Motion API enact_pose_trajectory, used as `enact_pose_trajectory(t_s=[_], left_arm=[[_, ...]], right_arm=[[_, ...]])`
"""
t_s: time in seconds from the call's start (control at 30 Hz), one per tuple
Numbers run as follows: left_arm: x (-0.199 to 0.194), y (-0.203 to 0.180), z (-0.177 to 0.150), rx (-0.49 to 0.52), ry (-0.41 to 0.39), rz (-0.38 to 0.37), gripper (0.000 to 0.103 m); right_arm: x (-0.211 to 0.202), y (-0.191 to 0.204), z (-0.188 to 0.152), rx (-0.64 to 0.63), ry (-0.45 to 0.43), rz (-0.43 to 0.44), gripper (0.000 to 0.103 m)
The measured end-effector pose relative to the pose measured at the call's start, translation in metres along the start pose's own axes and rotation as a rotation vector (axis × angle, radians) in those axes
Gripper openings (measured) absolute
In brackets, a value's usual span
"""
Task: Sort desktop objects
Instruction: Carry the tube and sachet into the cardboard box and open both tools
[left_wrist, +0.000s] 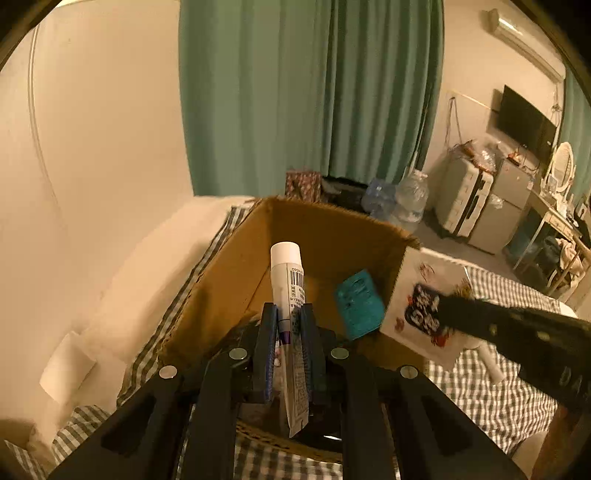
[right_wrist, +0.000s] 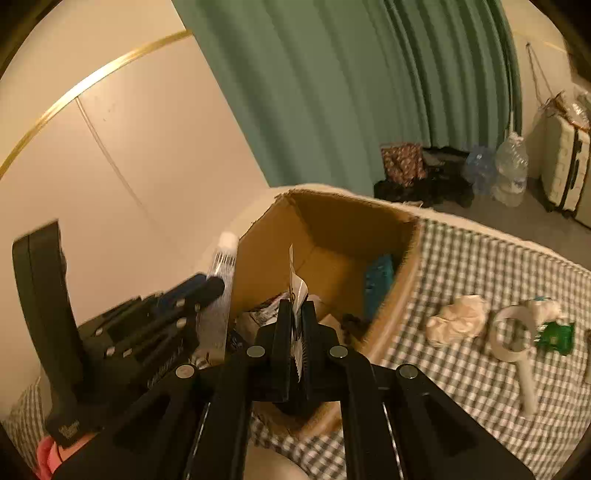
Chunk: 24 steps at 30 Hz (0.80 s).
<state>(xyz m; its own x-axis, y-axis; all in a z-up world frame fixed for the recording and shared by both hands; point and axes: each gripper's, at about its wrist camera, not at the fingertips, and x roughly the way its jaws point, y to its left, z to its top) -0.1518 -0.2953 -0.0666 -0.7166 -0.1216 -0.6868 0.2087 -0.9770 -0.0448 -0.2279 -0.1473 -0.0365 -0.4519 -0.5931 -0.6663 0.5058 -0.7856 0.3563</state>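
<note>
My left gripper is shut on a white tube with a white cap, held upright over the near rim of an open cardboard box. The tube also shows in the right wrist view, with the left gripper around it. My right gripper is shut on a white printed packet, held over the box. In the left wrist view the right gripper holds that packet at the box's right rim. A teal item lies inside the box.
The box stands on a checked cloth. On the cloth to the right lie a crumpled tissue, a white hand mirror and a green packet. A green curtain and water bottles are behind.
</note>
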Motion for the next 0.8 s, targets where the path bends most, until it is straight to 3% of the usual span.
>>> enact_pose_trajectory(t_s=[0.07,0.1,0.13,0.17,0.2,0.3,0.5,0.6,0.8], left_arm=[[0.005,0.003,0.0,-0.017,0.015,-0.004,0.018],[0.009,0.003,0.0,-0.022,0.028,-0.007,0.036],[0.012,0.002,0.0,-0.021,0.039,-0.008,0.074],[0.013,0.001,-0.001,-0.021,0.045,0.0,0.091],[0.011,-0.001,-0.003,-0.026,0.032,0.01,0.101],[0.001,-0.004,-0.01,-0.024,0.001,-0.02,0.101],[-0.017,-0.057,-0.027,0.025,-0.002,-0.074,0.102],[-0.02,-0.089,-0.034,0.062,-0.001,-0.116,0.103],[-0.006,-0.166,-0.058,0.153,0.047,-0.168,0.103]], right_arm=[[0.011,-0.004,0.004,0.014,0.013,0.019,0.009],[0.015,-0.007,0.006,0.029,0.016,0.019,0.027],[0.015,-0.01,0.007,0.042,0.015,0.011,0.041],[0.012,-0.012,0.007,0.061,-0.005,-0.007,0.052],[0.006,-0.017,0.007,0.079,-0.046,-0.046,0.053],[-0.012,-0.029,0.001,0.064,-0.081,-0.045,0.053],[-0.071,-0.088,-0.041,0.097,-0.167,-0.23,0.053],[-0.099,-0.131,-0.082,0.177,-0.175,-0.316,0.062],[-0.123,-0.207,-0.145,0.322,-0.121,-0.475,0.063]])
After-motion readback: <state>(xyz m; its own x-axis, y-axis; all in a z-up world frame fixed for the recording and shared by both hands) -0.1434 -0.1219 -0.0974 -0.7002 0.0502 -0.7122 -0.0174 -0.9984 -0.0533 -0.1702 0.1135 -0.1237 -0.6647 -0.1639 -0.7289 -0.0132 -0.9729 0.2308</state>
